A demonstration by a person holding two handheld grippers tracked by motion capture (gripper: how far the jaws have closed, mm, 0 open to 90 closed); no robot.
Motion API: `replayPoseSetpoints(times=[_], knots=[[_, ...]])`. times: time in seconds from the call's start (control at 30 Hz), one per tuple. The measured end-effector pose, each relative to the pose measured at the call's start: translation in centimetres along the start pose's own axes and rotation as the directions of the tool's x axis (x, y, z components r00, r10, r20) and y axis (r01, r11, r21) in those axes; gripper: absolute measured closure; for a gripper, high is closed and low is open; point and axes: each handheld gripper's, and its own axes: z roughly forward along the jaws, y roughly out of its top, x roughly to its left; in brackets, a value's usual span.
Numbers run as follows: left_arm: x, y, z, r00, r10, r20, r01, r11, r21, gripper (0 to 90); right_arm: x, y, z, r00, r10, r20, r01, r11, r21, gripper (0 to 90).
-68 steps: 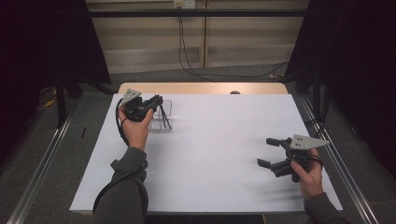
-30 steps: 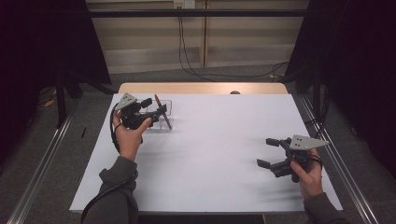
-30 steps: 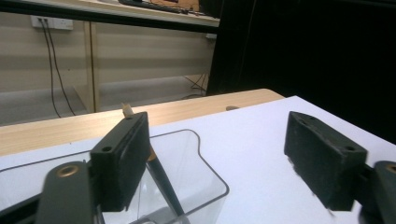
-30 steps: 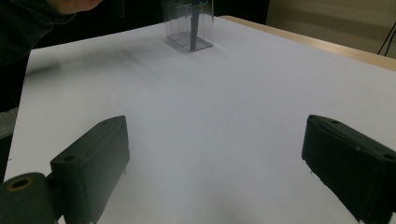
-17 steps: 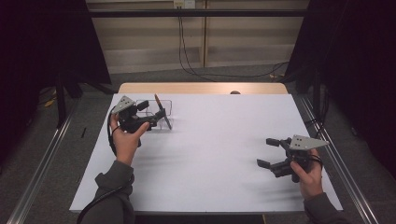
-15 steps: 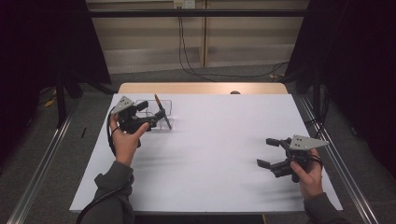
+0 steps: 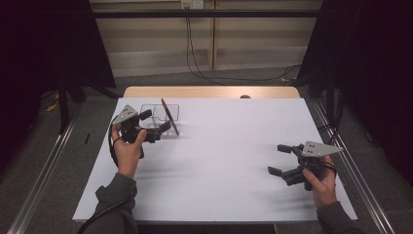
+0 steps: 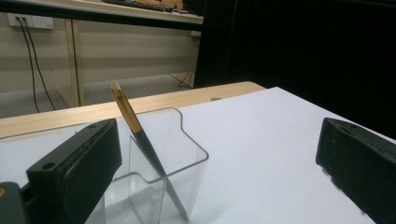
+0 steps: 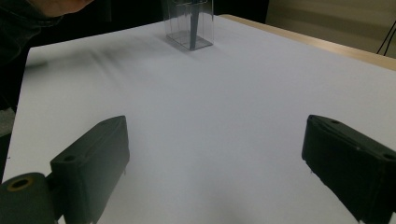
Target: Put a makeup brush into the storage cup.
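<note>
Pen (image 8: 140, 135) tip blurs behind clear holder (image 8: 187, 158) wall.

White table (image 7: 224, 161), clear holder (image 7: 160, 117)

One pen (image 7: 169, 116) (one clear holder (image 7: 157, 113))

Clear holder (image 7: 160, 119) amid open tabletop (image 7: 229, 146)
</note>
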Motion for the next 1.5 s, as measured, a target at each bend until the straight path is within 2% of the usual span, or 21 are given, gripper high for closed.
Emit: replayPoseSetpoints(times=[0.2, 0.3, 0.33, 0.43, 0.47, 0.57, 0.77, 0.97, 1.0, 1.07, 1.13, 1.17, 1.3, 1.43, 1.5], knots=[[0.0, -0.2, -0.5, 1.0000, -0.007, 0.000, 0.007, 1.0000, 0.001, 0.0, 0.0, 0.0, 0.1, 1.0000, 0.001, -0.002, -0.001, 1.000, 0.000, 7.3], [0.2, -0.2, -0.8, 0.9998, -0.007, 0.017, 0.007, 1.0000, 0.001, 0.0, 0.0, 0.0, 0.0, 1.0000, 0.001, -0.002, -0.001, 1.000, 0.000, 7.3], [0.1, -0.2, -0.9, 1.0000, -0.003, -0.002, 0.003, 1.0000, 0.004, 0.0, 0.0, 0.0, 0.0, 1.0000, 0.001, -0.002, -0.001, 1.000, 0.000, 7.3], [0.1, -0.3, -1.1, 0.9997, -0.012, 0.021, 0.013, 0.9999, -0.010, 0.0, 0.1, 0.0, 0.0, 1.0000, 0.000, -0.002, 0.000, 1.000, 0.000, 7.3], [0.0, -0.3, -1.3, 1.0000, 0.004, 0.000, -0.004, 1.0000, 0.001, 0.0, 0.1, 0.0, 0.0, 1.0000, -0.001, -0.002, 0.001, 1.000, -0.001, 7.3], [0.1, -0.4, -1.5, 0.9998, 0.005, 0.018, -0.005, 1.0000, -0.005, 0.0, 0.0, 0.0, 0.0, 1.0000, -0.003, 0.000, 0.003, 1.000, -0.002, 7.3], [0.0, -0.6, -1.8, 0.9999, 0.012, 0.008, -0.012, 0.9999, 0.010, 0.0, 0.0, 0.0, 0.0, 1.0000, -0.003, -0.002, 0.003, 1.000, -0.001, 7.3], [0.0, -0.8, -2.2, 0.9996, 0.019, 0.020, -0.019, 0.9998, 0.010, 0.2, 0.0, -0.1, -0.1, 1.0000, -0.002, 0.001, 0.002, 1.000, -0.004, 7.3], [0.0, -0.8, -2.4, 0.9997, 0.022, 0.004, -0.022, 0.9996, 0.020, 0.2, 0.0, -0.1, -0.1, 1.0000, -0.002, 0.003, 0.002, 1.000, -0.003, 7.3], [0.0, -0.9, -2.6, 0.9995, 0.030, 0.011, -0.030, 0.9991, 0.030, 0.4, 0.0, -0.1, -0.1, 1.0000, -0.001, 0.004, 0.001, 1.000, -0.005, 7.3], [0.0, -1.1, -2.8, 0.9996, 0.027, 0.000, -0.027, 0.9992, 0.029, 0.4, 0.0, 0.0, -0.2, 1.0000, 0.001, 0.005, -0.001, 1.000, -0.007, 7.3], [0.0, -1.2, -2.9, 0.9997, 0.019, 0.014, -0.019, 0.9995, 0.023, 0.4, 0.1, 0.0, -0.2, 1.0000, 0.000, 0.007, 0.000, 1.000, -0.007, 7.3], [0.0, -1.4, -3.4, 0.9996, 0.027, 0.001, -0.027, 0.9990, 0.037, 0.7, 0.1, 0.0, -0.2, 1.0000, -0.004, 0.002, 0.004, 1.000, -0.008, 7.3], [0.1, -1.6, -3.8, 0.9996, 0.023, 0.017, -0.024, 0.9993, 0.030, 0.7, 0.1, -0.1, -0.2, 1.0000, 0.000, 0.000, 0.000, 1.000, -0.008, 7.3], [0.2, -1.7, -4.0, 0.9993, 0.034, 0.014, -0.035, 0.9984, 0.044, 0.7, 0.1, 0.0, -0.3, 1.0000, -0.002, 0.001, 0.002, 1.000, -0.013, 7.3]])
